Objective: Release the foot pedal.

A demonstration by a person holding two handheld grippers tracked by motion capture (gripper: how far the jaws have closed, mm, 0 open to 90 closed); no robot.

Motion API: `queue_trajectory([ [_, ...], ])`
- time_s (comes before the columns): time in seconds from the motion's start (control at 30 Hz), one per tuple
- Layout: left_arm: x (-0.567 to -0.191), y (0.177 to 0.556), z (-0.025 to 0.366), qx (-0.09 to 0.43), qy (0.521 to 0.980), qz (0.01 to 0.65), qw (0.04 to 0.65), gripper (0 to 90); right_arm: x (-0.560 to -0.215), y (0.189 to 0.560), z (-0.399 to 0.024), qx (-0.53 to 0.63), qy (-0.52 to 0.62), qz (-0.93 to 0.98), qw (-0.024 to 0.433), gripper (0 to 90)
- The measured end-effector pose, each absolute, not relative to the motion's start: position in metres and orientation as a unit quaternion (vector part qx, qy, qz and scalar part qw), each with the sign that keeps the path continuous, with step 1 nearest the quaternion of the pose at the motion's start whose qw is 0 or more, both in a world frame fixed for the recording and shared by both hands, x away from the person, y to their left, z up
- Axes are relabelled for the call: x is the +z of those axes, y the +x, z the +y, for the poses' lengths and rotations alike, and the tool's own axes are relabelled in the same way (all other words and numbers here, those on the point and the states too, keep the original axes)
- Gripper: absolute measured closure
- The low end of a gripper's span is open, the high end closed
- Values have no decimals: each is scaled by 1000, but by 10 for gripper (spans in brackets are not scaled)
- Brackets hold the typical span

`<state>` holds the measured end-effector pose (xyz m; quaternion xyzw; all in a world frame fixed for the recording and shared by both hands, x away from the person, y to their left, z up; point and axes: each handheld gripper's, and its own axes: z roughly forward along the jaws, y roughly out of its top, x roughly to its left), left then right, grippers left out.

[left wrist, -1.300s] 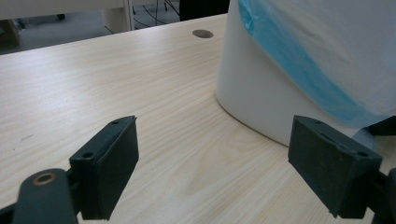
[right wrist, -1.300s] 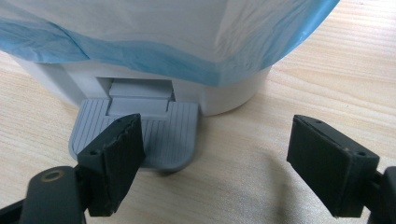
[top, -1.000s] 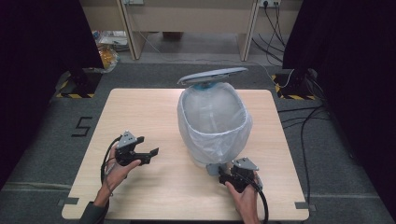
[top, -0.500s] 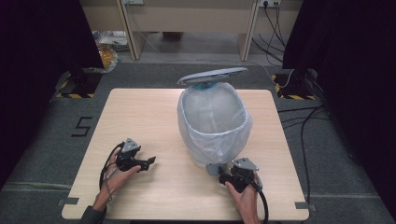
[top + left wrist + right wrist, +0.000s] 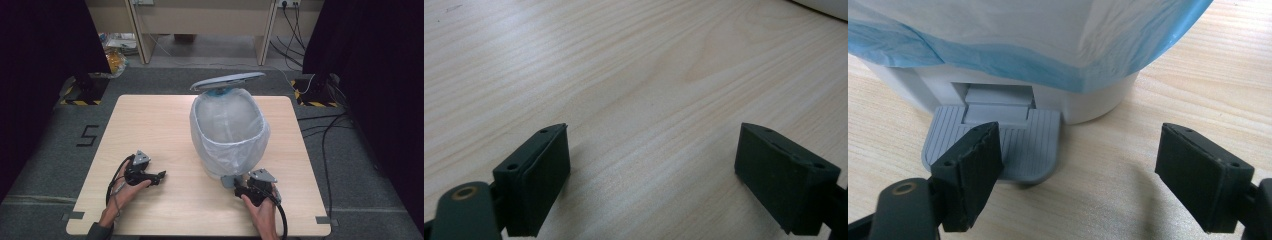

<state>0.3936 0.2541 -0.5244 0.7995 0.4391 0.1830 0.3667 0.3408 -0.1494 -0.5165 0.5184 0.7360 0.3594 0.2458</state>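
- One pedal bin point(image 5: 227, 150) stands right of the table's point(image 5: 150, 120) middle, a blue-edged bag point(image 5: 1013, 55) folded over its rim and its lid point(image 5: 227, 81) tipped up at the back.
- Its grey foot pedal point(image 5: 1023, 135) sticks out at the near side. My right claw point(image 5: 1075, 180) is spread wide there, the left-hand pad resting on the pedal — the other over bare wood.
- My left claw point(image 5: 654, 175) has just been opening; nothing lies between its pads, low over the tabletop, well apart from the bin.
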Motion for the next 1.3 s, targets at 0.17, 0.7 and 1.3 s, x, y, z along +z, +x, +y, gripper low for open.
queue_trajectory([
  [0.17, -524, 394, 254, 183, 799, 439, 367, 136, -516, 340, -149, 358, 518, 736, 247, 188],
  [0.7, -524, 394, 254, 183, 799, 439, 367, 136, -516, 341, -150, 361, 521, 735, 240, 187],
  [1.3, -524, 394, 254, 183, 800, 439, 367, 136, -516, 344, -152, 365, 524, 736, 227, 187],
])
